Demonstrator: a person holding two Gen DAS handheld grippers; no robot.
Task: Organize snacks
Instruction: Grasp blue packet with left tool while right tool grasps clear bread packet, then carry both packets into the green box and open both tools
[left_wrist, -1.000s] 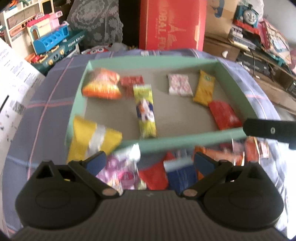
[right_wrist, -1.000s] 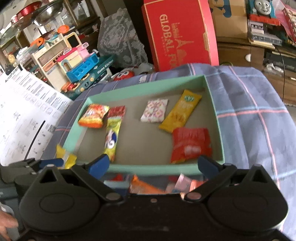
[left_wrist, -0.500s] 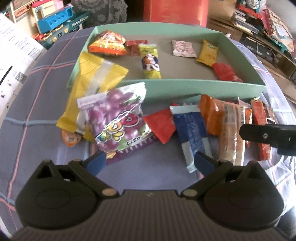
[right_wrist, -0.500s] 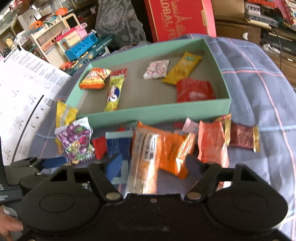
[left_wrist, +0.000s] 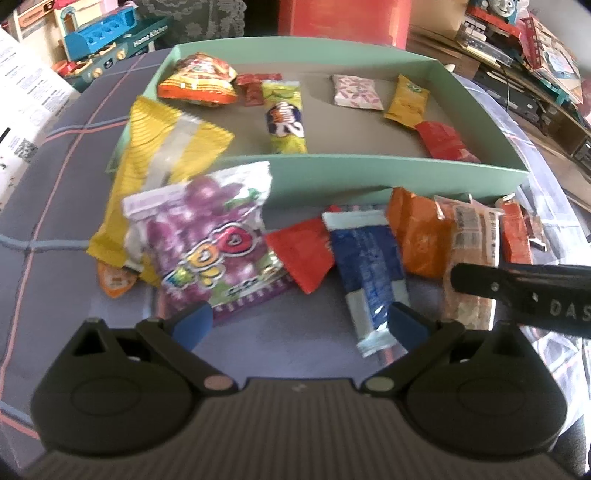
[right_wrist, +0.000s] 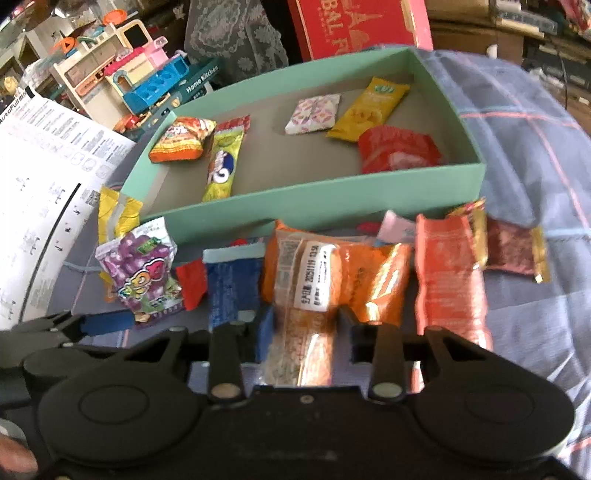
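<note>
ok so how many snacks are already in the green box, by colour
In the green box:
red packets: 2
yellow packet: 1
yellow-green bar: 1
orange bag: 1
white-and-pink packet: 1
total: 6

Daylight falls from the upper right, bright and washed out toward that corner in both views. The box (left_wrist: 369, 173) throws a dark shadow at its near wall, and foil wrappers (right_wrist: 373, 284) glint. Fisheye bends the edges; everything is softly blurred.
</note>
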